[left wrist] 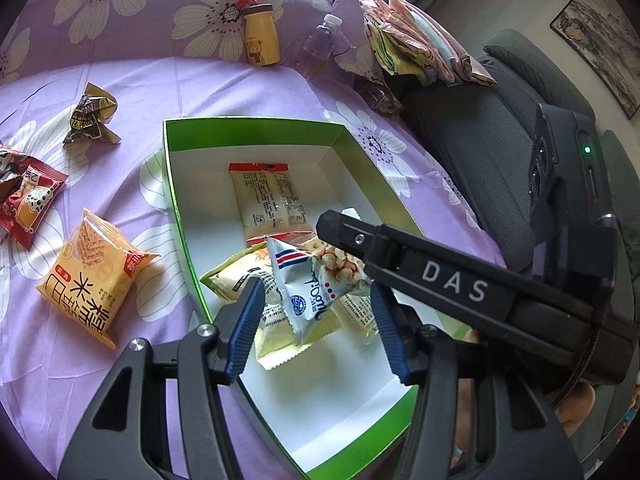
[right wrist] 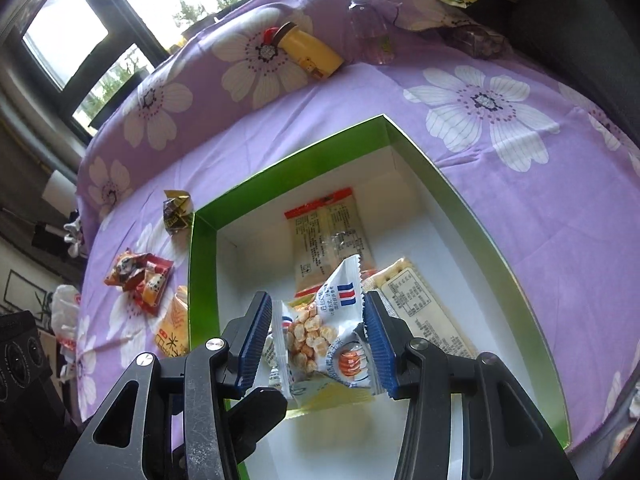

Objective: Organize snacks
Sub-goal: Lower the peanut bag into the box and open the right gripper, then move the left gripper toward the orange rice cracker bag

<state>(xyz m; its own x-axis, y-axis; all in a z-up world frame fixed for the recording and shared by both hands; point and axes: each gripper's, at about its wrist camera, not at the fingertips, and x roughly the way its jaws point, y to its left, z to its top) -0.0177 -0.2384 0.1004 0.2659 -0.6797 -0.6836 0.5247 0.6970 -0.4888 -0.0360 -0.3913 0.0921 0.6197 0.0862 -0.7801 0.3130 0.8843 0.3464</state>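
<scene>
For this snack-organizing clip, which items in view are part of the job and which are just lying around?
Part of the job:
- green box
- white puffed-snack packet between the right gripper fingers
- red-edged packet in the box
- orange cracker packet, red packets, dark crumpled packet on the cloth

Lying about:
- yellow bear bottle
- clear water bottle
- folded cloths
- grey chair
</scene>
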